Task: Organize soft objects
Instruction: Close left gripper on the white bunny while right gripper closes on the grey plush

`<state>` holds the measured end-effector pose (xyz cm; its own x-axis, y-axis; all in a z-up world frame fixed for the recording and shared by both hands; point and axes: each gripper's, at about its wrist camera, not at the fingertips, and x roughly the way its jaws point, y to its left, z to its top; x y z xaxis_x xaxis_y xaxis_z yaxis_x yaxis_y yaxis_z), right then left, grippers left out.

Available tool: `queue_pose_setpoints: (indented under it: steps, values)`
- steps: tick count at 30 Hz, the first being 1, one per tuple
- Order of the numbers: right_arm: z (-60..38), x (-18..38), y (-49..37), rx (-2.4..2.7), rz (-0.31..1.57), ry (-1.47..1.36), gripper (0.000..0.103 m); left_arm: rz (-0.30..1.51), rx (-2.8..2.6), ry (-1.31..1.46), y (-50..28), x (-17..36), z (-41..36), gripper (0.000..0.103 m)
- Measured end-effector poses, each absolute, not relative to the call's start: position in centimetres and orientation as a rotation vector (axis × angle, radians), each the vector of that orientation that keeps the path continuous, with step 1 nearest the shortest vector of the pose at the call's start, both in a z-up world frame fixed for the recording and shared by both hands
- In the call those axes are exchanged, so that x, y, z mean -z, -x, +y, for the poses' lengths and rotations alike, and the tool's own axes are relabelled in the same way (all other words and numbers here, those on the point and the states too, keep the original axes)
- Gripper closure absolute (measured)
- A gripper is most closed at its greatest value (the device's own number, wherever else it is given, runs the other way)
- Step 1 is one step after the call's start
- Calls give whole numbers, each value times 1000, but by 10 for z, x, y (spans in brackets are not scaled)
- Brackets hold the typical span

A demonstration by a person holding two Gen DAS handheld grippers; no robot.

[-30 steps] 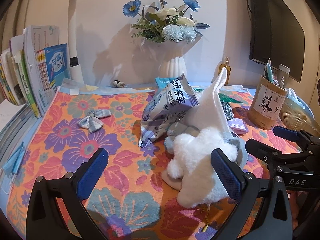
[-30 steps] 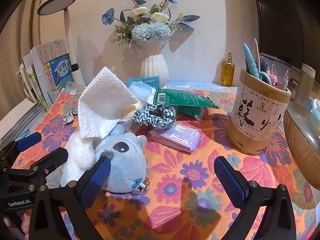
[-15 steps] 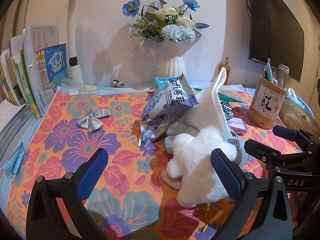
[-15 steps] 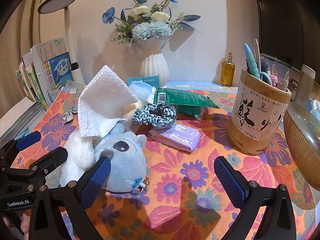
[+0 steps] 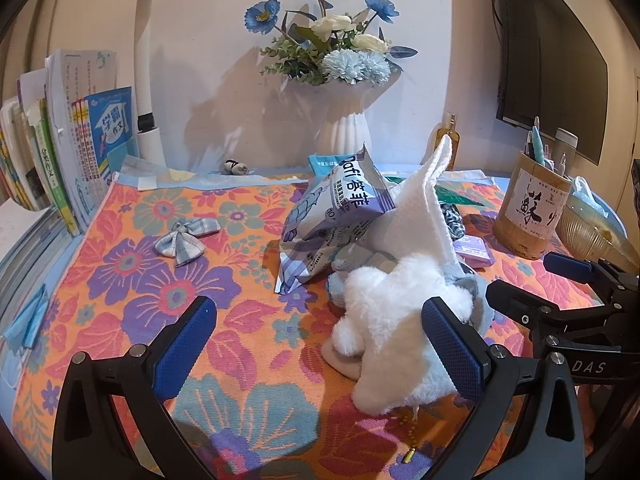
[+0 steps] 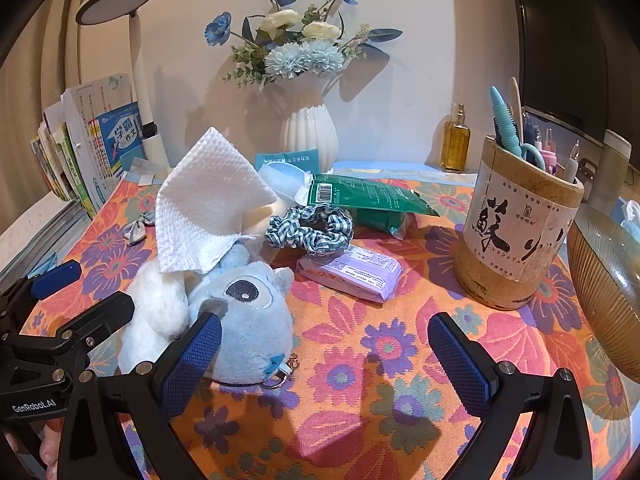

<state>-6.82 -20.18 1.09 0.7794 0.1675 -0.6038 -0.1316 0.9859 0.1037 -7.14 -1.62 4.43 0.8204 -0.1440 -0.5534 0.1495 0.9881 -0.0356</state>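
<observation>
On the flowered worktop [image 6: 400,344], both the left gripper [image 5: 320,344] and right gripper [image 6: 324,356] hover with jaws spread wide, grasping nothing. Nothing has shifted in the past second (sorting not begun); the plush toy [image 6: 248,320] lies untouched under a paper towel [image 6: 208,208].

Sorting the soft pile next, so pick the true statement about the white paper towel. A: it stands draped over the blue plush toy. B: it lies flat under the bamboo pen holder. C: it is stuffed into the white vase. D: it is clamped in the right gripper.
A: the white paper towel rises in a peak on top of the blue plush toy, and both the right gripper and left gripper hold nothing.
</observation>
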Motion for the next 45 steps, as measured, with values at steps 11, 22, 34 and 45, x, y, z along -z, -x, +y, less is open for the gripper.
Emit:
queue_pose_setpoints:
  steps: [11, 22, 34, 45]
  values:
    - [-201, -11, 69, -161, 656, -49, 0, 589, 154, -10, 71, -44, -17, 1]
    - [-199, -10, 68, -160, 657, -47, 0, 589, 155, -11, 71, -44, -17, 1]
    - [-213, -8, 64, -232, 686, -141, 0, 668, 342, 102, 64, -46, -7, 1]
    - [-256, 11, 51, -388, 765, -455, 0, 793, 443, 142, 42, -41, -40, 33]
